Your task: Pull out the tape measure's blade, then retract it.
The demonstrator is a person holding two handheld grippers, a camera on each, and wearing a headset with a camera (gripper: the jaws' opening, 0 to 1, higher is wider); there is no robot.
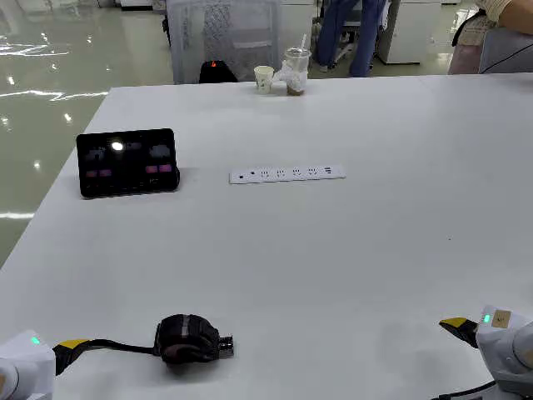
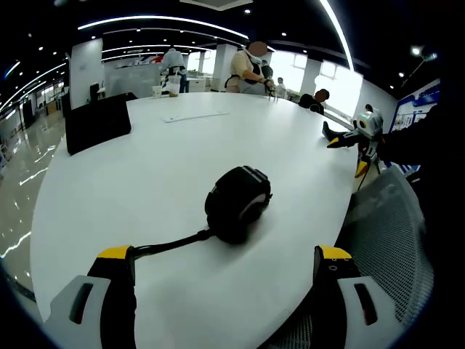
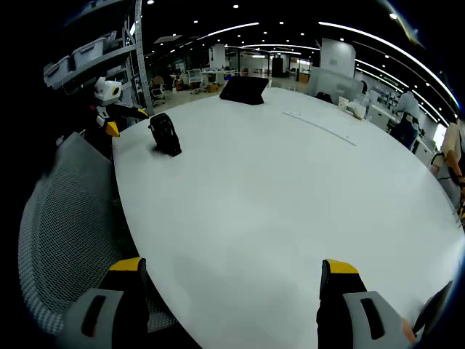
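From the head view, the tape [image 1: 190,338] lies near the front-left edge of the white table [image 1: 350,250], blade not out, so pulling and retracting are both still to do. My left claw [image 1: 67,345] sits at its strap [image 1: 117,345], and my right claw [image 1: 458,325] is well apart.

Left gripper view: my jaws gape, clasping nothing. The strap may touch one jaw, but I can't tell.

Right gripper view: jaws spread and empty over bare tabletop.

Further back sit a tablet [image 1: 127,162], a power strip [image 1: 286,173] and cups [image 1: 283,75], in a bright hall with a glossy floor.

Head view looks down over the table [image 1: 333,250]; low gripper views (facing each other) share the tape measure [image 2: 237,202].
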